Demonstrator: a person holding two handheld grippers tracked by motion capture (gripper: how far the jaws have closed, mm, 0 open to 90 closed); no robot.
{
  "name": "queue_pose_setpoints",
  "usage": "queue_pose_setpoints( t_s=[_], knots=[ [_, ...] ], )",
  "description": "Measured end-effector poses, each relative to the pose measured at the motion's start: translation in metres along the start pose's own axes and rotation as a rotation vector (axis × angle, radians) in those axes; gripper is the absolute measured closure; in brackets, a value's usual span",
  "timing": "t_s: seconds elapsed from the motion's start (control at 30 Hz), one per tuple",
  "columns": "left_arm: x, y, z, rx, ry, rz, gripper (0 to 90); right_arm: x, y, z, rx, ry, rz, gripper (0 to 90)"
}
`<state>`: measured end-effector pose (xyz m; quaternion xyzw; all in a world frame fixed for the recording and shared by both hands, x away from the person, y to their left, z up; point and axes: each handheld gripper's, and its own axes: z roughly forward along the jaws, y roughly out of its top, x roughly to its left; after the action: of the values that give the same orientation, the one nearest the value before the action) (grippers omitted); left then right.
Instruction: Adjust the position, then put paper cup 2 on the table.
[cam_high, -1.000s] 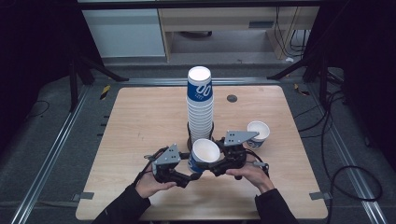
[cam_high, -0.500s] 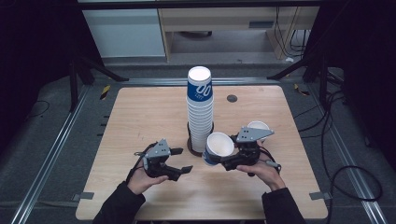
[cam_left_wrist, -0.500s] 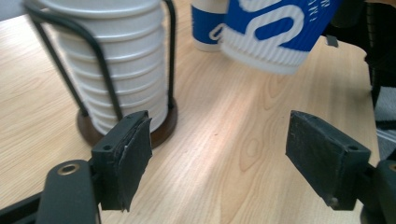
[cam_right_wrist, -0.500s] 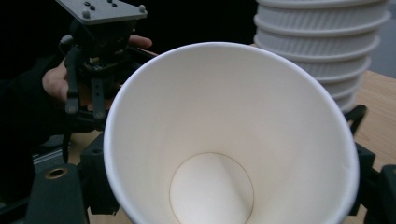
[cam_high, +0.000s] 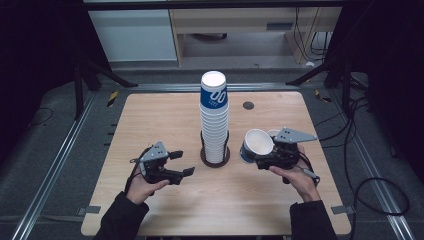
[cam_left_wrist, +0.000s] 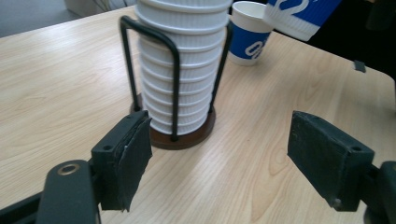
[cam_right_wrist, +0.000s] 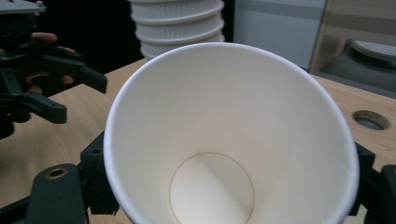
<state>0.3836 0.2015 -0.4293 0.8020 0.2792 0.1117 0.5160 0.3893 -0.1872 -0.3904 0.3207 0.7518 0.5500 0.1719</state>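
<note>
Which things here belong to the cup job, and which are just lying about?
In the job: held cup in right gripper; cup stack; wire holder; standing cup; open left gripper.

Lying about: table hole; floor cables; shelf behind.

Matt paper cup (cam_right_wrist: 231, 140), ribbed cup stack (cam_high: 214, 120), pale wood-grain table (cam_high: 150, 120).

Big tower of paper cups (cam_high: 214, 120) parked in a black wire holder (cam_left_wrist: 173, 84) mid-worktop (cam_high: 150, 125), top one blue. Another blue-and-white cup (cam_left_wrist: 247, 32) stands upright off to its right. Small round hole (cam_high: 248, 105) near the worktop's far edge, cables (cam_high: 370, 185) on the floor.
</note>
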Motion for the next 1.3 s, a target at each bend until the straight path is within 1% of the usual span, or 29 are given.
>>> queue_pose_setpoints(
  t_s=[0.13, 0.23, 0.37, 0.43, 0.5, 0.57, 0.63, 0.8, 0.87, 1.0, 1.2, 1.3],
  knots=[
    [0.003, -0.001, -0.002, 0.006, 0.014, -0.009, 21.2, -0.008, 0.001, -0.006, 0.004, -0.078, 0.007, 19.6],
    [0.004, -0.001, -0.002, 0.012, 0.018, -0.009, 21.1, -0.014, 0.000, -0.010, 0.009, -0.120, 0.016, 19.5],
    [0.006, -0.002, -0.001, 0.016, 0.019, -0.019, 21.1, -0.022, 0.002, -0.017, 0.002, -0.163, 0.028, 19.5],
    [0.007, -0.002, -0.001, 0.020, 0.023, -0.018, 21.1, -0.025, 0.004, -0.023, -0.003, -0.188, 0.032, 19.5],
    [0.007, -0.003, -0.001, 0.021, 0.021, -0.020, 21.1, -0.029, 0.006, -0.030, -0.020, -0.204, 0.044, 19.5],
    [0.007, -0.003, 0.000, 0.021, 0.019, -0.021, 21.1, -0.034, 0.006, -0.037, -0.025, -0.240, 0.048, 19.4],
    [0.008, -0.003, -0.001, 0.019, 0.023, -0.022, 21.1, -0.038, 0.006, -0.042, -0.035, -0.254, 0.059, 19.4],
    [0.009, -0.003, -0.002, 0.016, 0.023, -0.024, 21.2, -0.048, 0.005, -0.052, -0.047, -0.326, 0.067, 19.4],
    [0.010, -0.003, -0.003, 0.014, 0.026, -0.024, 21.2, -0.052, 0.004, -0.055, -0.047, -0.350, 0.074, 19.4],
    [0.011, -0.002, -0.005, 0.007, 0.033, -0.031, 21.2, -0.058, 0.002, -0.058, -0.038, -0.401, 0.073, 19.4],
    [0.011, -0.001, -0.007, 0.006, 0.036, -0.024, 21.2, -0.070, -0.004, -0.062, -0.026, -0.451, 0.091, 19.3],
    [0.012, -0.001, -0.007, 0.009, 0.036, -0.025, 21.2, -0.077, -0.007, -0.062, -0.007, -0.482, 0.098, 19.3]
  ],
)
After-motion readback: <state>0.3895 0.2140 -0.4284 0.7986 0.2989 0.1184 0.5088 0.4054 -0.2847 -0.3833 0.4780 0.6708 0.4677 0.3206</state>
